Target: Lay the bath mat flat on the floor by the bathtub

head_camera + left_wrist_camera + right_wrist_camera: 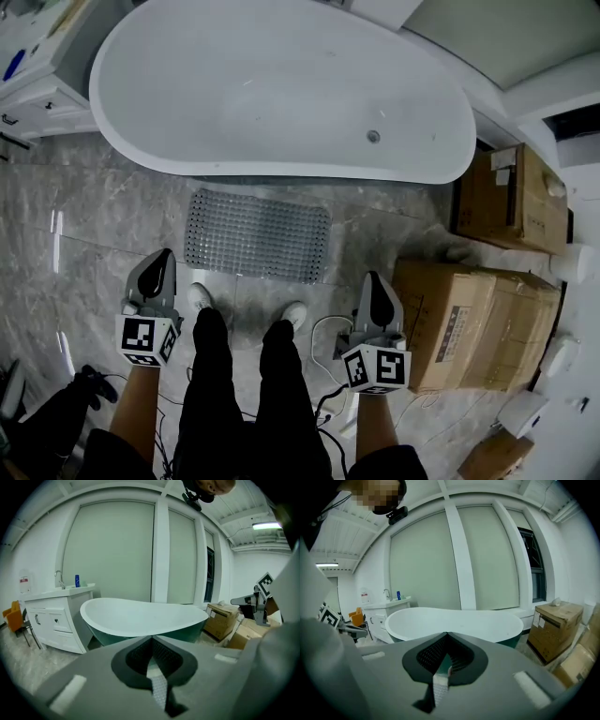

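The grey studded bath mat [258, 234] lies flat on the marble floor, its long side along the white bathtub [281, 171]. I stand just behind the mat. My left gripper [160, 259] is held up on the left, back from the mat's near left corner, shut and holding nothing. My right gripper [373, 280] hovers off the mat's near right corner, also shut and holding nothing. In the left gripper view the jaw tips [152, 638] meet in front of the tub [140, 616]. The right gripper view shows the same, jaw tips [447, 633] together before the tub [454, 620].
Two cardboard boxes [473, 323] [511, 197] stand to the right of the mat and tub. A white vanity cabinet [37, 94] sits at the tub's left end. Cables [328, 342] trail on the floor by my right shoe.
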{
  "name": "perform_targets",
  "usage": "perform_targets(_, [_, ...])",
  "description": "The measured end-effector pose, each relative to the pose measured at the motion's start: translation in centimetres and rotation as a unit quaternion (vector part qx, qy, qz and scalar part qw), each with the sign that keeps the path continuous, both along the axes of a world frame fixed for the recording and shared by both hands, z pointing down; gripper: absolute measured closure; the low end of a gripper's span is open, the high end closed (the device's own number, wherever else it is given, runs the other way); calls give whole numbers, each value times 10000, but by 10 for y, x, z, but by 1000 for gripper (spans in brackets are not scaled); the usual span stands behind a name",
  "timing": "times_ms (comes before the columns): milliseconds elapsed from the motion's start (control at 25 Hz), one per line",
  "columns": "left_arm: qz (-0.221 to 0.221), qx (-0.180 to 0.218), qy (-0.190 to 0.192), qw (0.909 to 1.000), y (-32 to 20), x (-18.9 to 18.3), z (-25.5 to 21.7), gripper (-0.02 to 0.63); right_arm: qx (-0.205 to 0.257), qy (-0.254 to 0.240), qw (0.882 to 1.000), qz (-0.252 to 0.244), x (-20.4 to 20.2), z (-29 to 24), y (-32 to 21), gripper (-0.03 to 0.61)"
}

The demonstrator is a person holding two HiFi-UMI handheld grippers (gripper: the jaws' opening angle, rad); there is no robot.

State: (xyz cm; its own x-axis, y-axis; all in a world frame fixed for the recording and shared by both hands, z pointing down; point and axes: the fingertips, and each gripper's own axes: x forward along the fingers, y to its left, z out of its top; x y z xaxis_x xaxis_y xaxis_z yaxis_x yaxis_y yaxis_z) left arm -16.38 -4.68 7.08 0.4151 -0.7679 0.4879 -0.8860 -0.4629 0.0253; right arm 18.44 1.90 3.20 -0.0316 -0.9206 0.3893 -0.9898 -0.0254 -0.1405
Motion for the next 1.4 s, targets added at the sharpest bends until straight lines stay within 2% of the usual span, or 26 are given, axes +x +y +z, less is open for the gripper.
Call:
perform_targets(160, [57, 99, 2, 9999, 7, 5, -26, 614, 45, 55, 9999, -124, -3, -22, 5, 554])
perform_targets(360, [82, 164, 44, 9998, 14, 10, -56, 614, 139, -50, 9999, -40, 7, -49, 7, 554])
perform_targets(560, [315, 223, 54, 9992, 26, 13, -86, 613, 265, 90, 9995, -125, 3, -76, 16, 554])
perform_targets(720, [57, 185, 240, 9995, 35, 6, -103, 612, 222, -71, 9997, 18, 3, -90, 28, 554])
perform_targets(920, [-112, 296, 430, 9986, 42, 8, -124, 614, 316, 81, 9993, 175, 10, -115, 41, 555])
perform_targets(1120, [-76, 462, 662, 9967, 49, 23, -151, 613, 497, -21, 9987, 112, 13, -141, 50, 555])
perform_targets(1240, [-43, 587, 670, 9960, 52, 29, -166, 612, 567, -250, 9980, 136, 15, -151, 55, 555])
perform_targets(1400, [-56, 666, 638, 9957, 59, 31, -175, 612, 674, -234, 9975, 24, 14, -161, 60, 555])
